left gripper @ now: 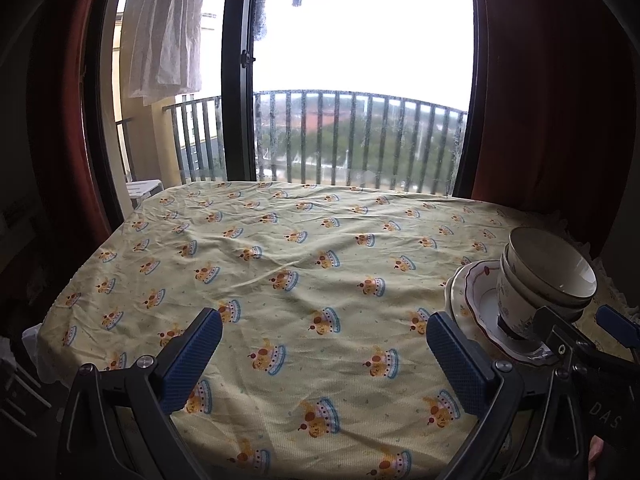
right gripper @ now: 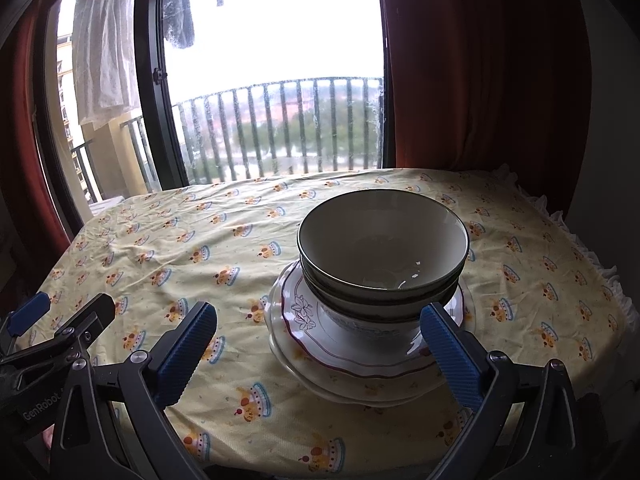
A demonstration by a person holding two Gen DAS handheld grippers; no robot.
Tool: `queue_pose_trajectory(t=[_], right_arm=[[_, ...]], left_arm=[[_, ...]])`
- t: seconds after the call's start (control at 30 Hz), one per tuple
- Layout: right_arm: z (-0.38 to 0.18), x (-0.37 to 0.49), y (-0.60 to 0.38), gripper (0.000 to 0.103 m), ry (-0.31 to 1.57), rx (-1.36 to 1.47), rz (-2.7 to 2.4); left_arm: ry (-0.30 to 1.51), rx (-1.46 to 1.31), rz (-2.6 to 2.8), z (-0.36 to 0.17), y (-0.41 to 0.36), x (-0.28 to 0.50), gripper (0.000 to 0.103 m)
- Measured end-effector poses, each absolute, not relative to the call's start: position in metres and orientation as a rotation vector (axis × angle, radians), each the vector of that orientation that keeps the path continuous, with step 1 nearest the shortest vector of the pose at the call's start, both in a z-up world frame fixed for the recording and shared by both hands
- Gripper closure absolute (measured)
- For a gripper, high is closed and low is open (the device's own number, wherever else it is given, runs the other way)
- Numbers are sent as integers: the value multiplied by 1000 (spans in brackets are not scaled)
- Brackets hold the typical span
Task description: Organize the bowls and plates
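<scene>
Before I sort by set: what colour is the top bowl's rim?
Dark green on the top bowl, clearest in the right wrist view.

Glossy ceramic bowls [right gripper: 382, 248] (cloth [right gripper: 200, 240] matt)

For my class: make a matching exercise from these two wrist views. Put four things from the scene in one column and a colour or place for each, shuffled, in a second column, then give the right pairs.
Things:
1. top bowl
2. red-rimmed plate
3. tablecloth
4. curtain

Descriptions:
A. hangs beside the window, dark red
B. yellow, printed with small cake-like motifs, spread over the table
C. lies under the stacked bowls, on another plate
D. nested at the very top of the pile, dark line around its rim

Pairs: 1-D, 2-C, 3-B, 4-A
</scene>
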State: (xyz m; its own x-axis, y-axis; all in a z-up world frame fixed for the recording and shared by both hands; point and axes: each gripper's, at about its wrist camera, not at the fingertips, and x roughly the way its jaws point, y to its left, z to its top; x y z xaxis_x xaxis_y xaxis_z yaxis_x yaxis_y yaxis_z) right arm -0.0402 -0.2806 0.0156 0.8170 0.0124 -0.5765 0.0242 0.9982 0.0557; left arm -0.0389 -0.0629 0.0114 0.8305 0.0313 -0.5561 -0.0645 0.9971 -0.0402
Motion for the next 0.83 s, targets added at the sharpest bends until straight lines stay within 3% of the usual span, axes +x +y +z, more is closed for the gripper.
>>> queue_pose_trajectory(t=[0.83], right_arm=[[17, -55, -281, 0, 635, 47, -54]], left_arm=[[602, -69, 18, 13, -64, -47, 0]])
